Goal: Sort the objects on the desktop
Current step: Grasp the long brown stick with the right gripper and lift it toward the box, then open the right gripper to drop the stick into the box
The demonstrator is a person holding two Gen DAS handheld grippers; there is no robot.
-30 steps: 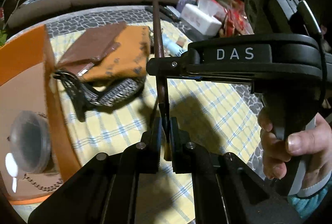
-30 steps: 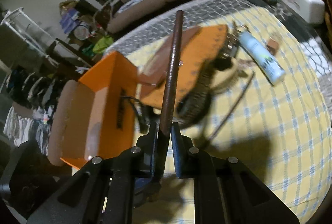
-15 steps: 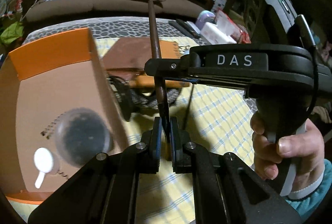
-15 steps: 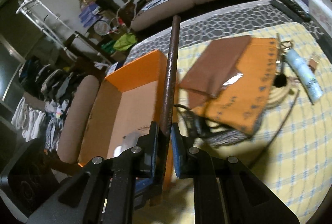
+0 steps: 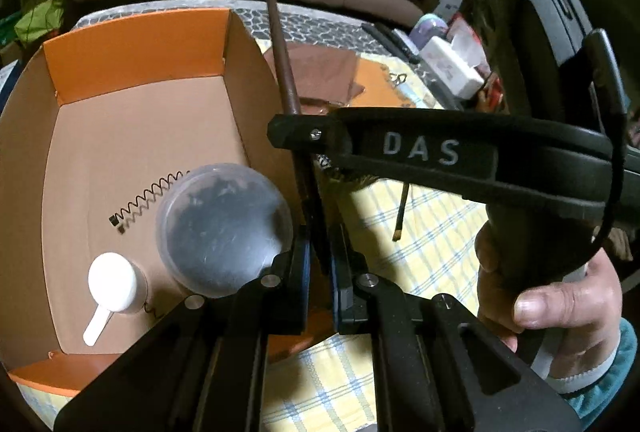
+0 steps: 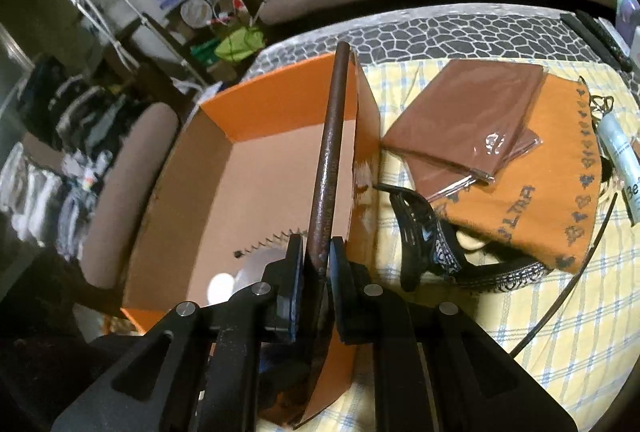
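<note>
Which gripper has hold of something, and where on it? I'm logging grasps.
Both grip one dark brown wooden stick: the left gripper near its lower end, the right gripper farther up.

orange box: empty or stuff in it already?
Not empty. The orange box holds a clear round tub, a white scoop and a thin coiled spring on its floor. The rest of the floor shows bare.

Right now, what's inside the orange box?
In the orange box: a clear round tub, white scoop, thin coiled wire. The grippers hide its near right corner.
</note>
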